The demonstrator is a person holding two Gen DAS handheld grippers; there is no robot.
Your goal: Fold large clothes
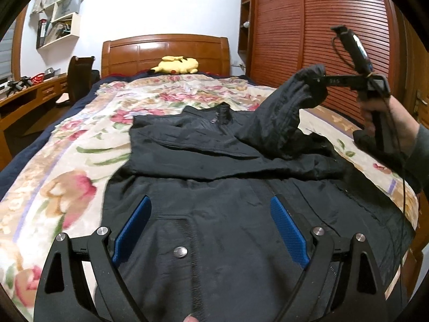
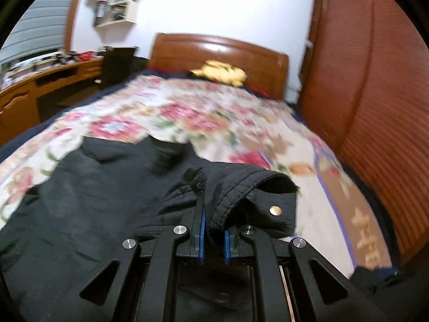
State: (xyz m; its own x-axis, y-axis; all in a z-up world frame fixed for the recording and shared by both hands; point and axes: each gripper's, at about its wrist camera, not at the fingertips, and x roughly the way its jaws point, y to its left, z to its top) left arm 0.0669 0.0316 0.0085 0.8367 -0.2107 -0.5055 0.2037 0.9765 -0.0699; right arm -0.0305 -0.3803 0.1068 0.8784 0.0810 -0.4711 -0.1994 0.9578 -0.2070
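A black jacket (image 1: 214,161) lies spread flat across the near end of the bed's floral blanket (image 1: 88,139), collar toward the wooden headboard (image 1: 166,53), while one sleeve (image 1: 284,112) is raised off the bed at the right edge. The right gripper (image 2: 213,230) is clamped on that sleeve's cuff (image 2: 241,187), which bears a metal snap. The left gripper (image 1: 211,230) hangs over the jacket's lower part with its jaws spread wide, holding nothing; a yellow plush toy (image 1: 177,65) rests by the headboard.

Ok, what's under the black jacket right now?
The floral blanket on the bed lies under the black jacket, showing all around it. Whatever lies directly beneath the jacket is covered. The right gripper holds one sleeve cuff lifted off the bed.
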